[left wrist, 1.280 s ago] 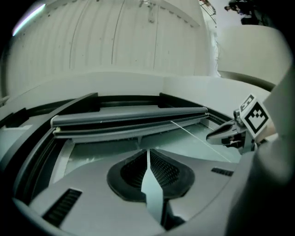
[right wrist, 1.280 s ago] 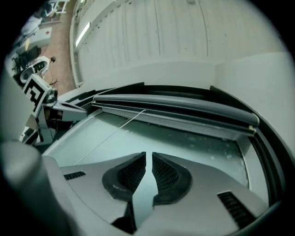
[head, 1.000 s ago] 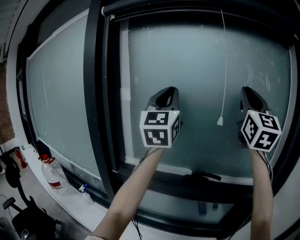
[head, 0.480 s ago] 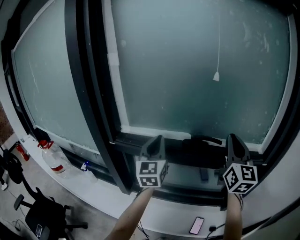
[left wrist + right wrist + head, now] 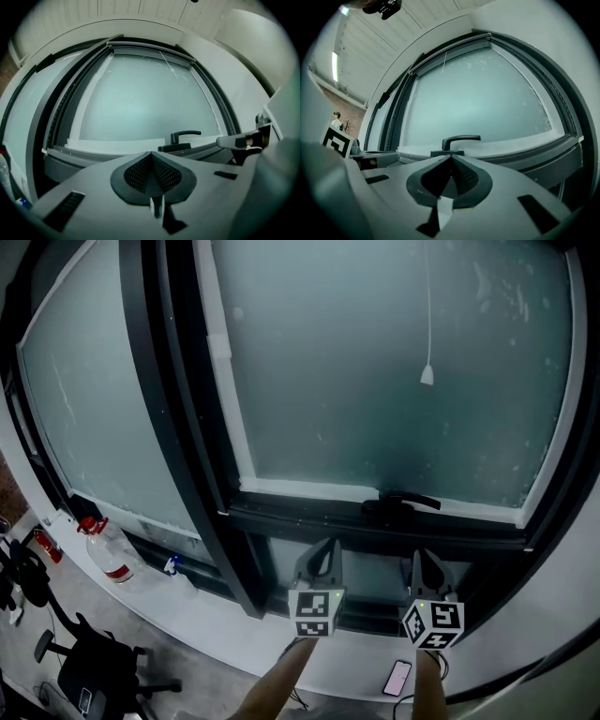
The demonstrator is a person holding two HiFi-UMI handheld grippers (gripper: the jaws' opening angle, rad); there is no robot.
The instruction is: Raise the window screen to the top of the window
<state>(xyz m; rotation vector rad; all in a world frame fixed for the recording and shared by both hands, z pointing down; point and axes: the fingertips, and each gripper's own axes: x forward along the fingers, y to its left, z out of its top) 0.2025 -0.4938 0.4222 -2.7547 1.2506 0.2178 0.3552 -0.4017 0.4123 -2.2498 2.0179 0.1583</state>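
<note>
The window has frosted glass (image 5: 375, 381) in a black frame, with a black handle (image 5: 400, 502) on its bottom rail. A thin pull cord with a white bead (image 5: 427, 376) hangs in front of the glass. A dark screen rail (image 5: 150, 49) runs along the window's top in the left gripper view. My left gripper (image 5: 325, 551) and right gripper (image 5: 424, 563) are side by side below the bottom rail, both shut with nothing held. Neither touches the cord or the handle. The handle (image 5: 185, 136) shows just beyond my left gripper (image 5: 151, 154), and the handle (image 5: 459, 139) also beyond my right gripper (image 5: 450, 158).
A second fixed pane (image 5: 94, 409) lies to the left behind a thick black post (image 5: 187, 427). On the sill at lower left stand a red-capped bottle (image 5: 103, 554) and a small blue item (image 5: 172, 566). A phone (image 5: 397, 677) lies below the right gripper. An office chair (image 5: 89, 671) stands on the floor.
Both grippers have dropped from in front of the glass to below the window's bottom rail and come closer together. The cord bead now hangs well above them.
</note>
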